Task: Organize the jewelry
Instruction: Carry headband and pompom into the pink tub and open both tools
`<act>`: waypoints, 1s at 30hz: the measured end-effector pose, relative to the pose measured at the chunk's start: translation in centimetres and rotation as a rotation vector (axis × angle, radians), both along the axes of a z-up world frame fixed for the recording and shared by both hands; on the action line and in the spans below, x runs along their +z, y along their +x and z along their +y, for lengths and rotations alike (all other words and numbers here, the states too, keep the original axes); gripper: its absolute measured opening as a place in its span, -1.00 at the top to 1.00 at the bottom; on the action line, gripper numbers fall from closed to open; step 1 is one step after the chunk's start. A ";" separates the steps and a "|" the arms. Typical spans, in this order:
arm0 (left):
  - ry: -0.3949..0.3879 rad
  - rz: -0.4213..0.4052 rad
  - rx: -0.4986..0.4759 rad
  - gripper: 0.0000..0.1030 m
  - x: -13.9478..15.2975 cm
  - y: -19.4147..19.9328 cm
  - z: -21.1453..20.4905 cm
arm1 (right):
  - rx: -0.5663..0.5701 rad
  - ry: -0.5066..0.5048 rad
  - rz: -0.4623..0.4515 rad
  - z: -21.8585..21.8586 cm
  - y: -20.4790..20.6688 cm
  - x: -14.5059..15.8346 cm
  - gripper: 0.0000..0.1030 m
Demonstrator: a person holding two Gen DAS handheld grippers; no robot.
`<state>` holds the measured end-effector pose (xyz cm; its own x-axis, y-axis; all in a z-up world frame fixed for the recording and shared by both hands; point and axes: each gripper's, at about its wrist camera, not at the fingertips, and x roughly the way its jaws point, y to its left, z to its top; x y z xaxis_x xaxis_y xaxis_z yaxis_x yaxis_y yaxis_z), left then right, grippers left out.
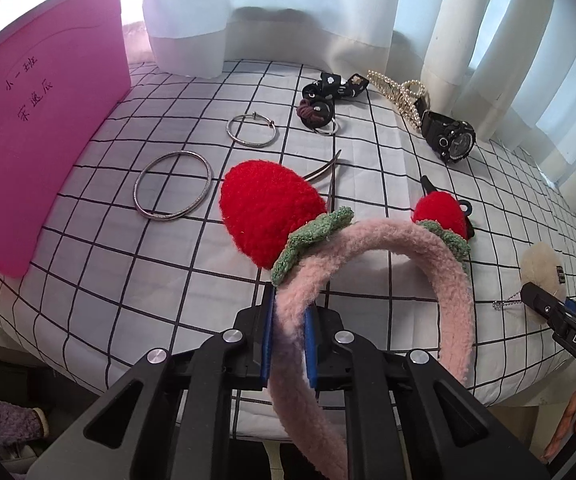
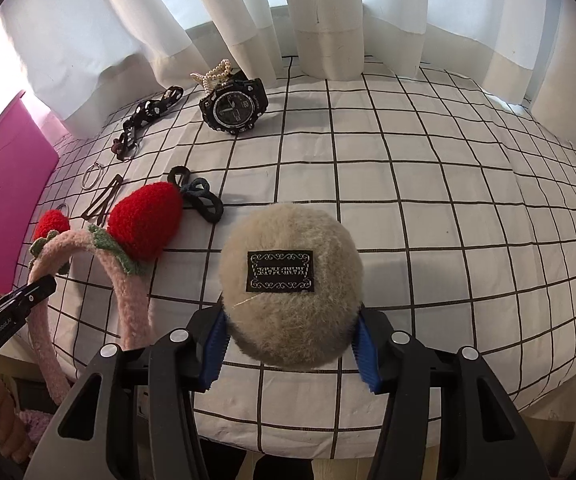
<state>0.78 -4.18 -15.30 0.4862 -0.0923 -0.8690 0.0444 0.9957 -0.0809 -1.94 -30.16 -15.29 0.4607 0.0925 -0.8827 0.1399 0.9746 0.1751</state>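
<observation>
My left gripper (image 1: 290, 316) is shut on a pink fluffy headband (image 1: 400, 244) with two red knitted strawberries (image 1: 268, 208); the headband also shows in the right wrist view (image 2: 128, 292). My right gripper (image 2: 292, 340) is shut on a beige fluffy pompom (image 2: 288, 288) with a black label, also seen in the left wrist view (image 1: 542, 268). On the checked cloth (image 1: 128, 280) lie two silver bangles (image 1: 173, 186), a black watch (image 2: 234, 106), a pearl clip (image 1: 398, 88), black hair ties (image 2: 202, 196) and a black patterned bow (image 1: 334, 88).
A pink box (image 1: 44, 120) stands at the left edge of the table, also in the right wrist view (image 2: 4, 196). White curtains (image 2: 328, 12) hang along the back. Metal hair clips (image 2: 102, 202) lie near the headband. The table's front edge is just under both grippers.
</observation>
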 end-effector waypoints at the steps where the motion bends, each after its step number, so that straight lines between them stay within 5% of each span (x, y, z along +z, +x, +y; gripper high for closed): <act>1: -0.002 -0.010 0.010 0.75 0.4 -0.2 0.1 | 0.006 0.000 -0.007 0.0 -0.1 0.4 0.01; 17: -0.044 -0.242 0.245 0.75 12.5 -3.8 5.6 | 0.247 0.041 -0.247 4.1 2.4 11.3 0.01; 30: 0.009 -0.383 0.512 0.75 20.2 -5.4 21.4 | 0.513 0.179 -0.399 21.0 8.6 19.6 0.00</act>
